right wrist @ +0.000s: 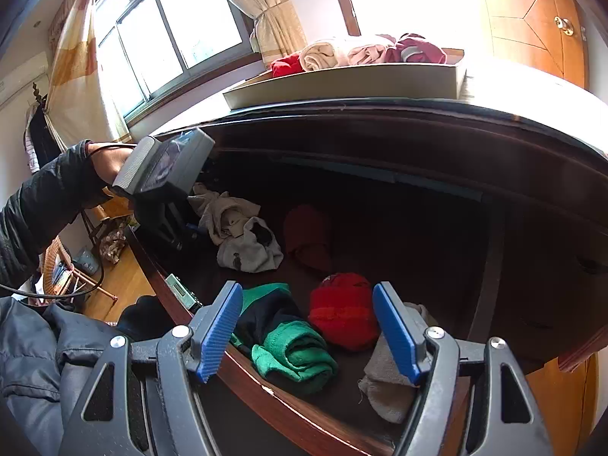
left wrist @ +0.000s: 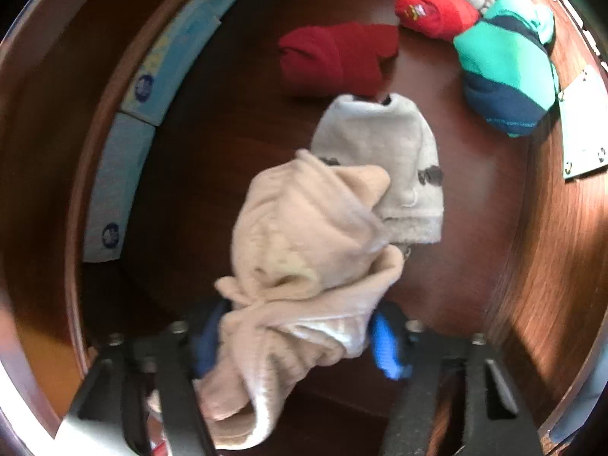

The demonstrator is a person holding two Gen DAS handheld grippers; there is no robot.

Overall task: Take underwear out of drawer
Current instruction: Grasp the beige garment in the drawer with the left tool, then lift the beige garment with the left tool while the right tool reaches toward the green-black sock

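Inside the dark wooden drawer [left wrist: 532, 266], the left gripper [left wrist: 300, 338] has its blue pads pressed on a beige piece of underwear [left wrist: 304, 243], which lies bunched on the drawer floor against a grey-white folded garment [left wrist: 383, 167]. Beyond sit a dark red roll [left wrist: 334, 57], a bright red bundle [left wrist: 433, 7] and a teal-and-navy bundle [left wrist: 505, 68]; pale blue packets [left wrist: 152, 76] line the far wall. The right gripper [right wrist: 307, 330] hovers above the drawer's near corner, jaws apart with nothing between them, over a green bundle [right wrist: 292, 345] and a red one [right wrist: 342, 315]. Only the right wrist view shows the tray of folded clothes [right wrist: 342, 79] on top, the window [right wrist: 171, 30], and the sleeve [right wrist: 45, 205] at the left gripper.
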